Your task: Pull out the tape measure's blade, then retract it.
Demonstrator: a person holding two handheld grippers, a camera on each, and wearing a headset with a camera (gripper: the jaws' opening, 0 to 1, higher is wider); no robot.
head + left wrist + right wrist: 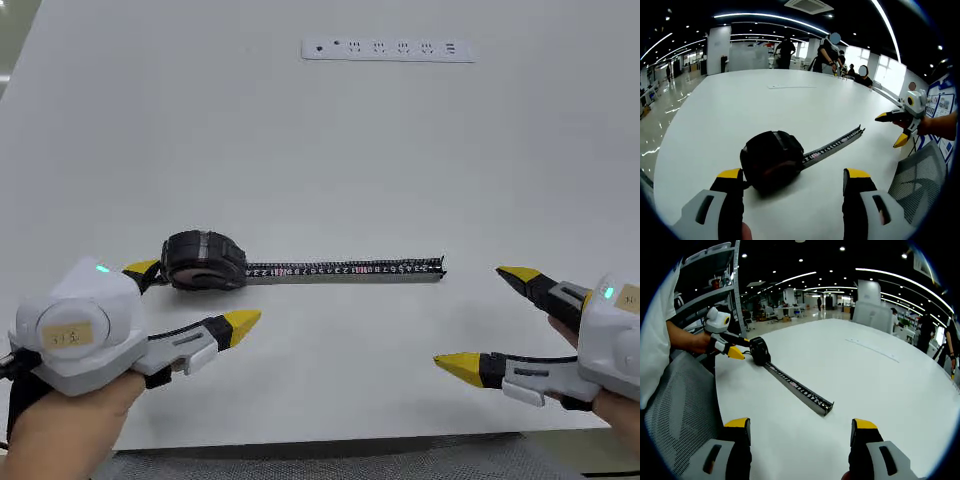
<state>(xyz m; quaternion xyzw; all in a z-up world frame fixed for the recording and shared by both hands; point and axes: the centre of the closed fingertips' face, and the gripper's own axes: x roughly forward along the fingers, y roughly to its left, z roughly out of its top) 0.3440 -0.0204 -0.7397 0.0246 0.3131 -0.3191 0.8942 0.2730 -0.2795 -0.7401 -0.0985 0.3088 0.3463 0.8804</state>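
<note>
At left, white yellow-tipped left gripper (192, 293) gaping wide, black round tape-measure case (205, 260) lying just ahead between its jaws on white table (320, 150). Dark numbered blade (345, 269) extended rightward, flat. At right, matching right gripper (487, 318) spread open, empty, near blade's tip.

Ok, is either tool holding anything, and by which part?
Nothing is held. The left tool stands open around the tape measure's case; the right tool is open, clear of the blade.
</note>
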